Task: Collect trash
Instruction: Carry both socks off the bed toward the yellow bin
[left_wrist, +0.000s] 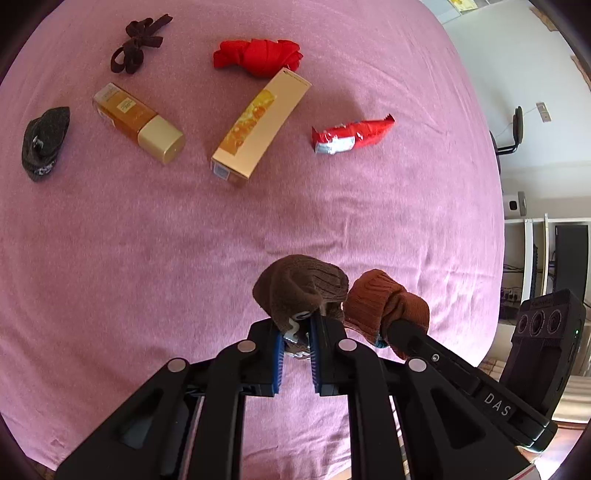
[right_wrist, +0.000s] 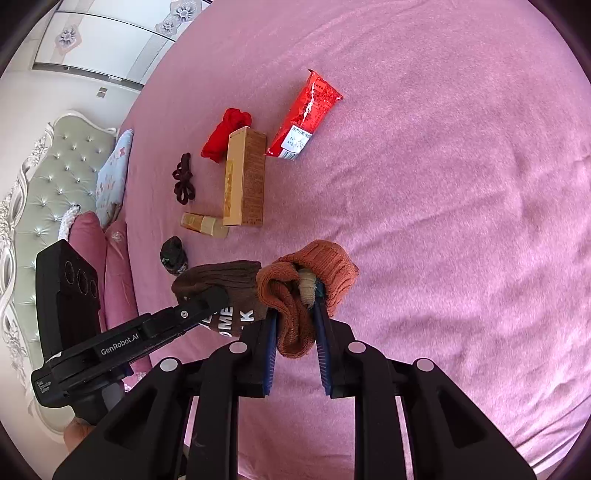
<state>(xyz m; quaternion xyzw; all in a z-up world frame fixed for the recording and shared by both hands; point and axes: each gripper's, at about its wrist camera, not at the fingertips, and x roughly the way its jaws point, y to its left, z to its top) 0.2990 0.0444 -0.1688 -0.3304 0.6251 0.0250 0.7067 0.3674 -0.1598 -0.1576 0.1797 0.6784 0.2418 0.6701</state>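
On the pink bedspread (left_wrist: 147, 258) lie a red snack wrapper (left_wrist: 351, 136) (right_wrist: 304, 116), a gold carton (left_wrist: 260, 129) (right_wrist: 245, 177) and an amber bottle with a gold cap (left_wrist: 138, 122) (right_wrist: 203, 224). My left gripper (left_wrist: 297, 332) is shut on a dark brown sock (left_wrist: 301, 288) (right_wrist: 221, 291) held above the bed. My right gripper (right_wrist: 295, 317) is shut on an orange-brown sock (right_wrist: 306, 284) (left_wrist: 384, 306) right beside it. The two socks nearly touch.
A red knotted cloth (left_wrist: 258, 55) (right_wrist: 225, 134), a dark brown knotted band (left_wrist: 136, 44) (right_wrist: 184, 178) and a black balled sock (left_wrist: 44, 142) (right_wrist: 173, 254) also lie on the bed. A padded headboard (right_wrist: 48, 192) and pillows (right_wrist: 110, 258) are at the left; shelves (left_wrist: 546, 258) stand beyond the bed edge.
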